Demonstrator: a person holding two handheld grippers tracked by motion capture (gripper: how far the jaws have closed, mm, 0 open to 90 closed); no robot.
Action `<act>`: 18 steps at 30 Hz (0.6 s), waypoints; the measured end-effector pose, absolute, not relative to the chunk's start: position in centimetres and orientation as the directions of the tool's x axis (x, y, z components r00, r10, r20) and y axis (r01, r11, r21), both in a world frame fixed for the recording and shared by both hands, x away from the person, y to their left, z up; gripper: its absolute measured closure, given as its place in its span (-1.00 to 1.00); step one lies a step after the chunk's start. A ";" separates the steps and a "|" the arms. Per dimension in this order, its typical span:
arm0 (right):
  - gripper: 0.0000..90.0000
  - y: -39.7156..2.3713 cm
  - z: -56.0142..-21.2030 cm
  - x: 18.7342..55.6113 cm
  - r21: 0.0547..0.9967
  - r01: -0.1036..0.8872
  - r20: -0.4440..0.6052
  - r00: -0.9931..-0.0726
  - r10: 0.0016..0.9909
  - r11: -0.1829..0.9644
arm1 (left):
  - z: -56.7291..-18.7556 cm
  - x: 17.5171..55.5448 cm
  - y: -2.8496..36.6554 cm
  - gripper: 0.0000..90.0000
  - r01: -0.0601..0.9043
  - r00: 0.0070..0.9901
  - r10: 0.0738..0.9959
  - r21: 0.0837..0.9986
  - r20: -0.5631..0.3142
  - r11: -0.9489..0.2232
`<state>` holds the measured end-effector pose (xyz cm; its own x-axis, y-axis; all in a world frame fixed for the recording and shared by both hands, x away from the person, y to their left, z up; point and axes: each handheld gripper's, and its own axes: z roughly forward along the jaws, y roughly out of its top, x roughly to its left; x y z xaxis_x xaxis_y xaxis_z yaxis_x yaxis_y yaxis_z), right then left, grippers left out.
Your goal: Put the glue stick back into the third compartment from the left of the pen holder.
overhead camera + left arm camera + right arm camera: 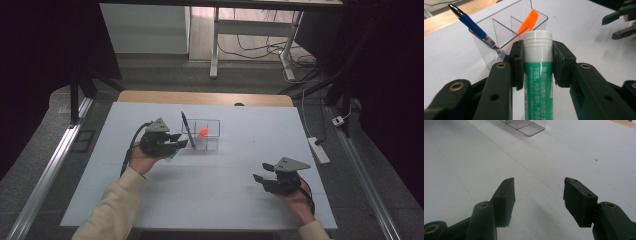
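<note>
My left gripper (181, 141) (538, 47) is shut on a glue stick (538, 75) with a green label and a white cap, which pokes up between the pads. Just beyond it stands a clear plastic organizer (215, 122) (499, 30) divided into compartments. A blue pen (186, 129) (472, 26) leans out of its left end, and an orange marker (204, 132) (529, 21) sits in a middle compartment. My right gripper (261, 171) (539, 182) (610, 28) hovers low over bare table at the front right, open, with nothing between its jaws.
The white table top (210, 185) has a wooden strip (205, 97) along its far edge. The organizer's base (526, 126) lies well ahead of the right gripper. A power strip (318, 150) lies on the floor to the right, and desk legs (215, 55) stand behind.
</note>
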<state>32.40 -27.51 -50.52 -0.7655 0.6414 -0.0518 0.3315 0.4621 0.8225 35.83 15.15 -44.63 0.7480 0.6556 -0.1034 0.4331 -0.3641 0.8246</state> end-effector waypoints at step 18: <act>-0.07 -27.6 -50.6 32.4 0.822 0.335 -0.049 -0.764 0.643 0.461 | -43.4 35.5 15.6 0.43 0.401 0.752 0.650 0.861 -0.115 -0.312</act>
<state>32.42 -27.62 -50.57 -0.7645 0.6428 -0.0491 0.3350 0.4613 0.8216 35.53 15.58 -43.43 0.7515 0.6496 -0.1148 0.4015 -0.3123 0.8610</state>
